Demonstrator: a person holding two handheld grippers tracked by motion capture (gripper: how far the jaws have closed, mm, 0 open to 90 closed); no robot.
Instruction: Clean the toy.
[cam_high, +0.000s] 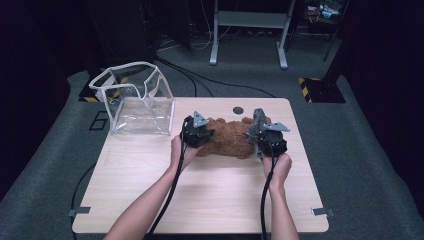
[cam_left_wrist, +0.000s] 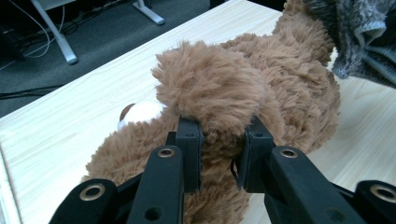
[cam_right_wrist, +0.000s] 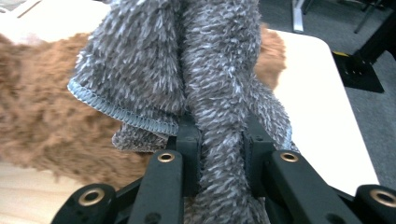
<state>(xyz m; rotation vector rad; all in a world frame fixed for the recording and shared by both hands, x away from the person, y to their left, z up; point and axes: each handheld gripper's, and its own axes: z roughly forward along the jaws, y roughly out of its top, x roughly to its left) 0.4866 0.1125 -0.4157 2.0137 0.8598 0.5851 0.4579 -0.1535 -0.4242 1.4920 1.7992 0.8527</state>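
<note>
Left gripper (cam_left_wrist: 219, 144): jaws clamped on a tuft of brown fur, a rounded limb or ear of the plush bear (cam_left_wrist: 261, 88); in the high view it sits at the bear's left end (cam_high: 196, 132), held by the person's left hand (cam_high: 181, 152).
Right gripper (cam_right_wrist: 219, 144): jaws closed on a fold of grey fuzzy cloth (cam_right_wrist: 205, 70), which rises upright between them; in the high view it is at the bear's right end (cam_high: 267, 137), held by the right hand (cam_high: 278, 167).
Plush bear: lies on the table (cam_high: 210, 200), near the far edge, roughly mid-width, stretched between the two grippers; a white muzzle patch (cam_left_wrist: 142, 112) shows in the left gripper view.
Grey cloth: fleecy, with a stitched pale-blue hem (cam_right_wrist: 121, 114); it rests against the bear's brown fur and stands above the right gripper.
Clear bag (cam_high: 135, 100): transparent, white-trimmed, open-topped, standing at the table's far left corner, apart from the bear.
Table: light wood, with a dark round hole (cam_high: 238, 110) by the far edge, just beyond the bear.
</note>
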